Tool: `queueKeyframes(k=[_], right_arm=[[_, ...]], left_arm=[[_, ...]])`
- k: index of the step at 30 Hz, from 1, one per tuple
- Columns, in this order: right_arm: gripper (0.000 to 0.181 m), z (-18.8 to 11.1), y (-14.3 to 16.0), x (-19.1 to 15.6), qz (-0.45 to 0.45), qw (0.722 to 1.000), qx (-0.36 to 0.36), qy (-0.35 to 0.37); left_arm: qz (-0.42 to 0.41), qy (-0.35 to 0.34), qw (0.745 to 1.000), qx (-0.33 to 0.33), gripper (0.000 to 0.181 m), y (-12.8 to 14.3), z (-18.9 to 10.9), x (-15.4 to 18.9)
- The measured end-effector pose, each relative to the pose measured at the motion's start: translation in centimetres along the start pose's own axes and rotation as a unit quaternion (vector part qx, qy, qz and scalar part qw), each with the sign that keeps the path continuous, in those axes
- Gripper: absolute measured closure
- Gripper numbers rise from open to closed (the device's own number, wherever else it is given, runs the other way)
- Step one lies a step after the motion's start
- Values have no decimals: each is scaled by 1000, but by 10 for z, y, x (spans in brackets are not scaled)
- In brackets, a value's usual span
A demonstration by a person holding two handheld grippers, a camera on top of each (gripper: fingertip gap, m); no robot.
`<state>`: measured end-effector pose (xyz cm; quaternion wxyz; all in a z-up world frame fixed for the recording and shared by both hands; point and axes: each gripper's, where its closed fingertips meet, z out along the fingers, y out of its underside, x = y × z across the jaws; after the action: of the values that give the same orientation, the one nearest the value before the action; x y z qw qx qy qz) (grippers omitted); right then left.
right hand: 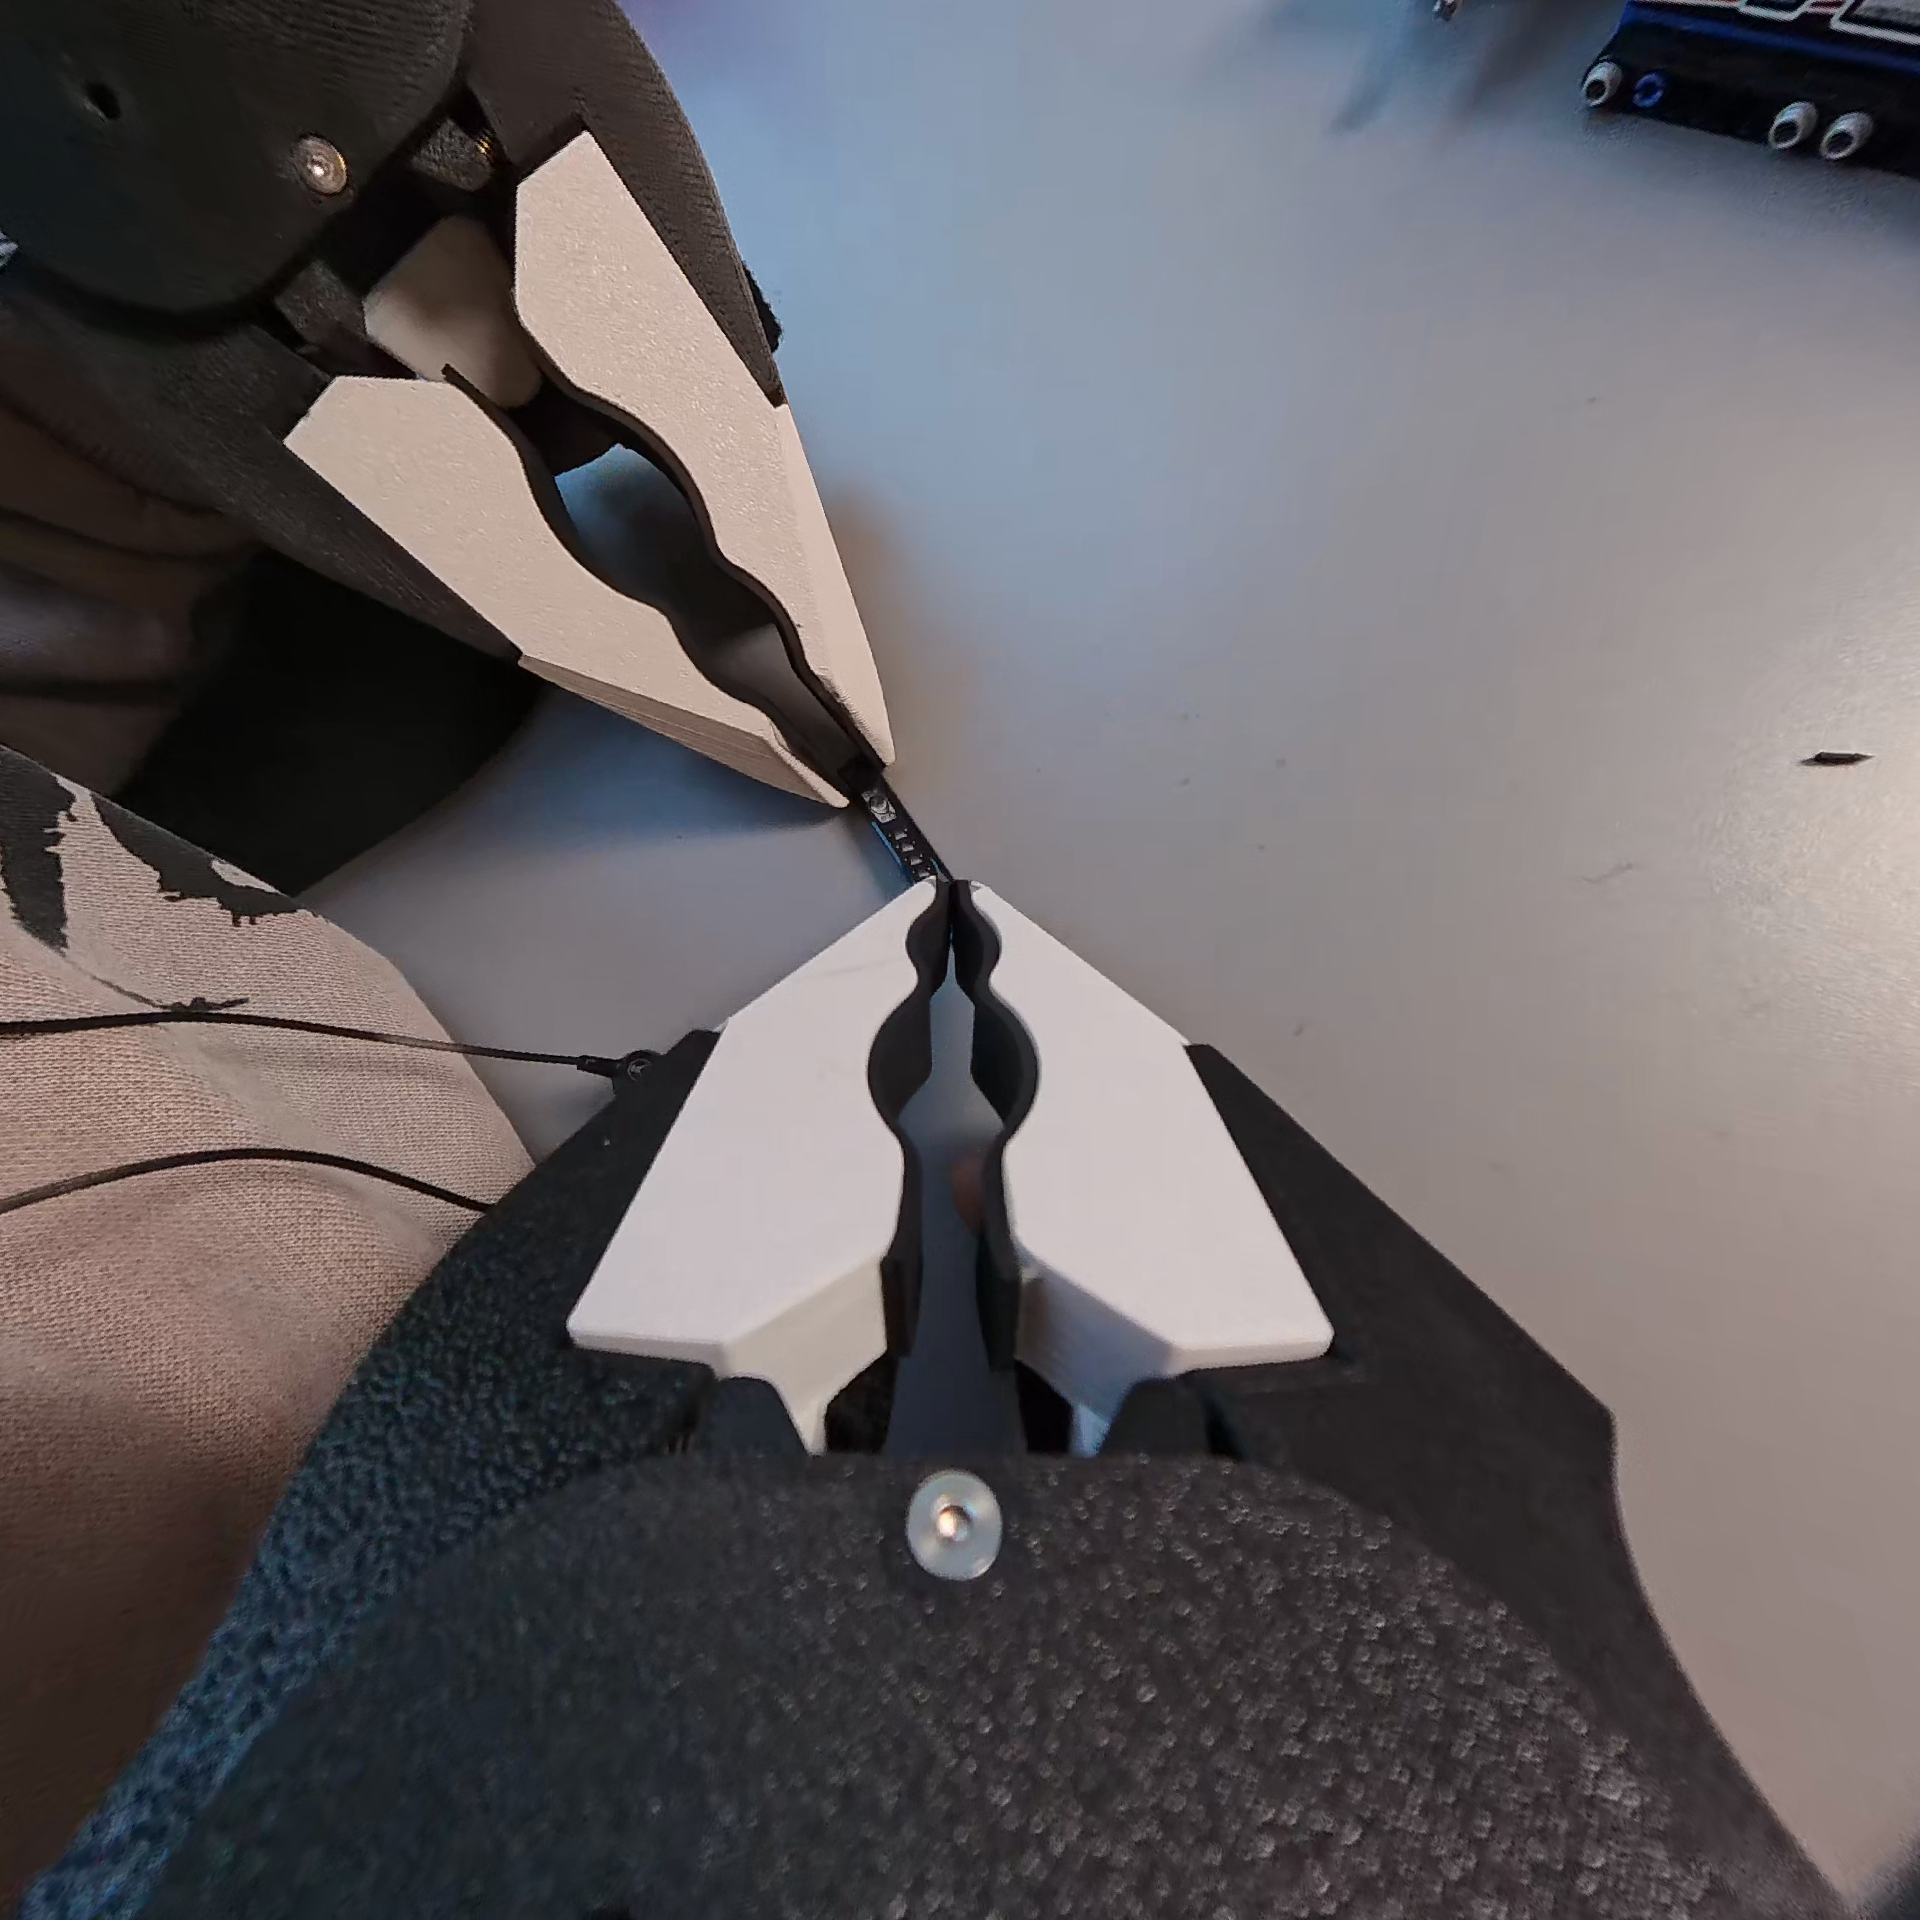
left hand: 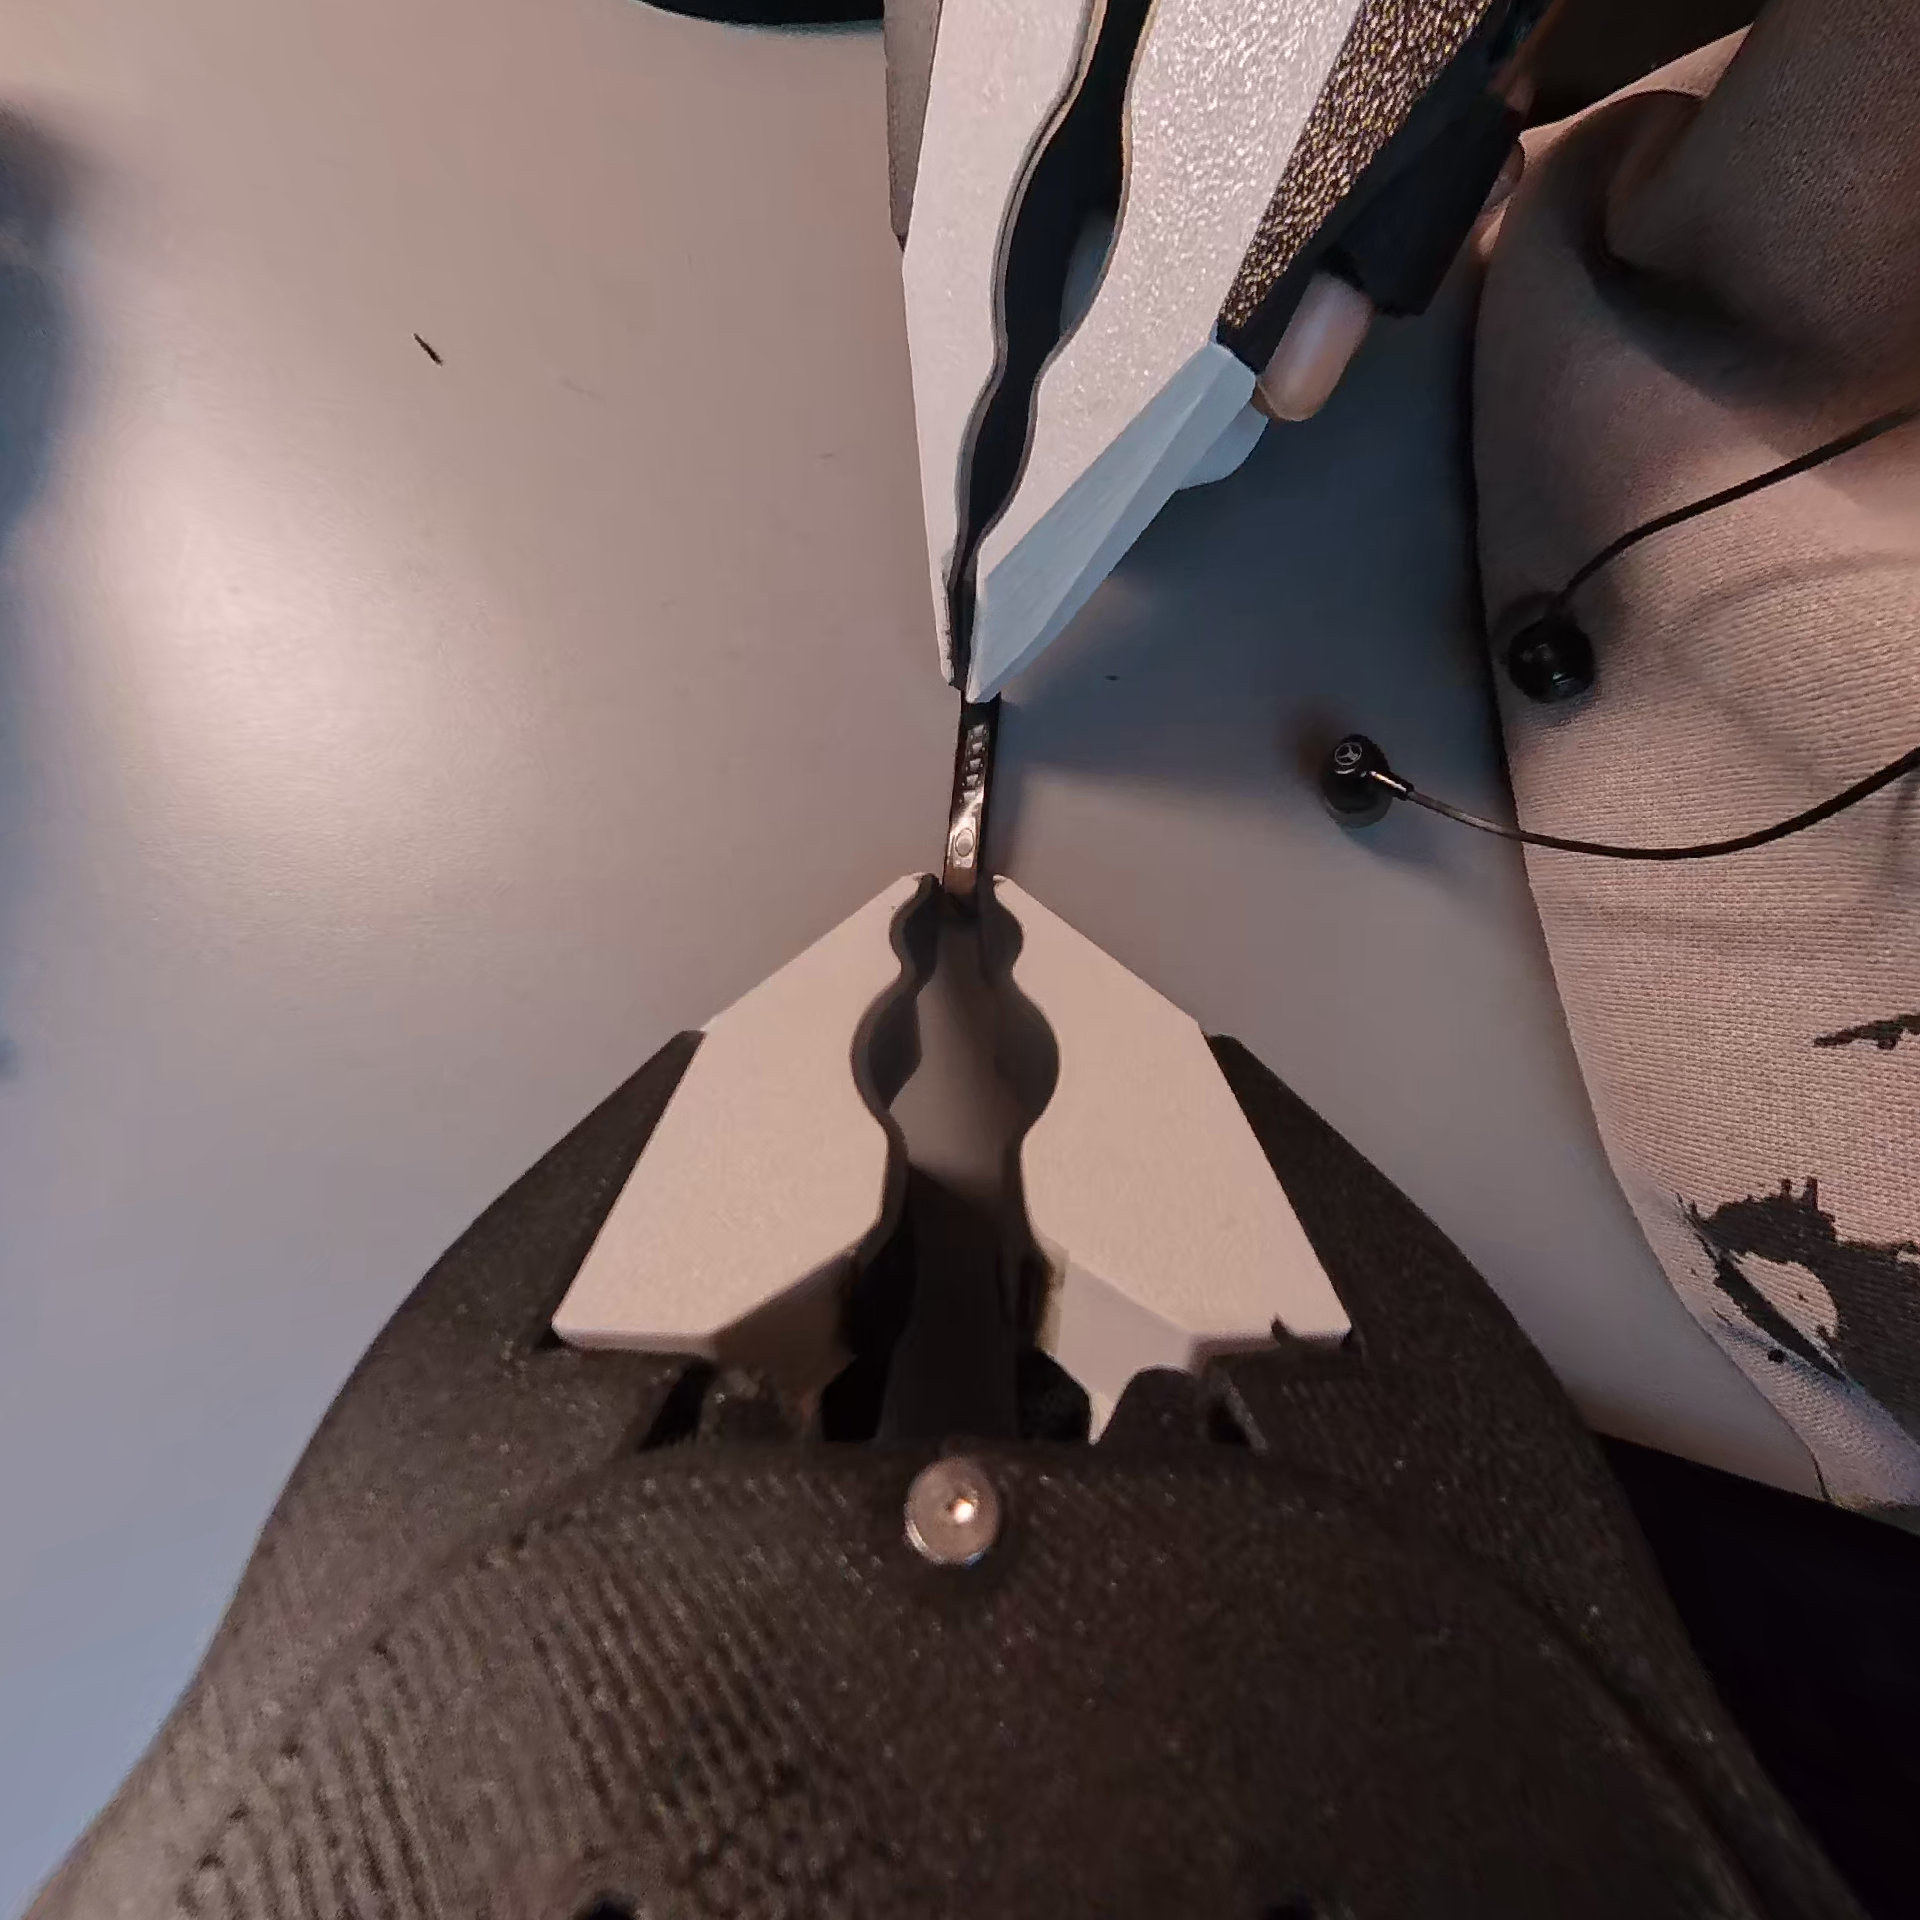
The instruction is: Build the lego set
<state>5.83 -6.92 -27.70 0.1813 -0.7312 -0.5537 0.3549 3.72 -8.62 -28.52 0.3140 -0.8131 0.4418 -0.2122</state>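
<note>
A thin black lego piece (left hand: 968,795) is held edge-on between both grippers above the grey table (left hand: 416,623). My left gripper (left hand: 961,885) is shut on its near end. My right gripper (left hand: 961,681) comes down from the top of the left wrist view and is shut on its far end. In the right wrist view the same piece (right hand: 904,836) runs from my right gripper (right hand: 951,885) up to my left gripper (right hand: 862,774). The piece shows small studs or notches along its edge. Most of it is hidden inside the jaws.
A partly built dark blue and black lego model (right hand: 1756,83) with white round connectors lies at the table's far right. A person's beige printed shirt (left hand: 1714,935) and thin black earphone cables (left hand: 1558,821) lie close by the table's edge. A gloved hand (left hand: 1382,208) holds the right gripper. The grippers are tip to tip, or close to it.
</note>
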Motion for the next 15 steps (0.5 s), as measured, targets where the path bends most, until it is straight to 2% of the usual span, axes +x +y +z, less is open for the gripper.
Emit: queueKeyframes(k=[15], right_arm=[[181,2,2,-2,-44,999,-15,27]], left_arm=[[-1,9,1000,-5,176,2,-1,3]])
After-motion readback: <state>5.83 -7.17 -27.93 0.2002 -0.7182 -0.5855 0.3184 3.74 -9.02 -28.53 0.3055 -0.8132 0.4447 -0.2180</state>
